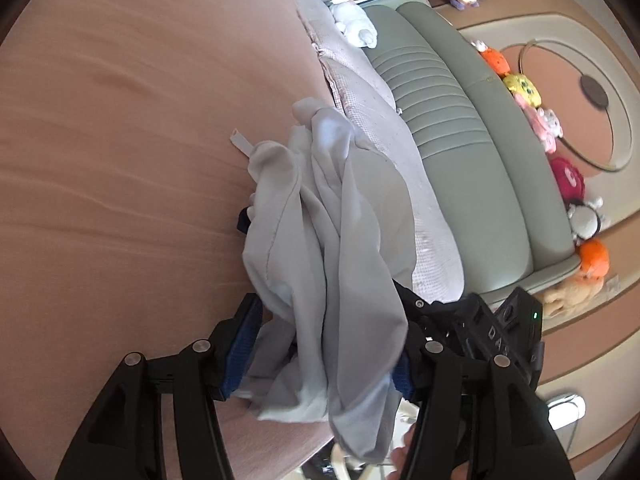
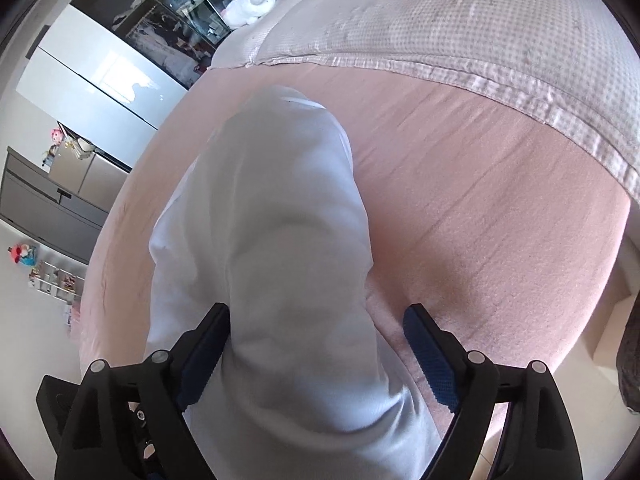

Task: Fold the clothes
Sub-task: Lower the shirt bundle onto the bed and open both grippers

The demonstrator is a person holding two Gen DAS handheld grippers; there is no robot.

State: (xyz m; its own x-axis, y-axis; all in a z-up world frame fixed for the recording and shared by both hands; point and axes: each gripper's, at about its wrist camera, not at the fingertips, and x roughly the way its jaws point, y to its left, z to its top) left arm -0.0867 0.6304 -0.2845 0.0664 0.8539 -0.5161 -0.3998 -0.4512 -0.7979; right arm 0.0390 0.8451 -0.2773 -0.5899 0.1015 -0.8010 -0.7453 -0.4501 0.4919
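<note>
A pale grey-white garment (image 1: 320, 248) lies bunched on the pink bed sheet (image 1: 120, 160). My left gripper (image 1: 320, 344) has its jaws wide apart, and the cloth drapes between them and over the right finger. In the right wrist view the same garment (image 2: 272, 248) runs as a long rumpled band away from me over the pink sheet (image 2: 480, 220). My right gripper (image 2: 316, 352) is open; the cloth lies between the blue pads, against the left pad (image 2: 204, 356) and clear of the right pad (image 2: 430, 356).
A checked pink blanket (image 2: 480, 28) covers the bed beyond the garment. A green padded headboard (image 1: 460, 120) with several plush toys (image 1: 520, 88) stands to the right. A white plush toy (image 2: 252, 4) sits near the pillow end. A grey cabinet (image 2: 52, 196) stands left of the bed.
</note>
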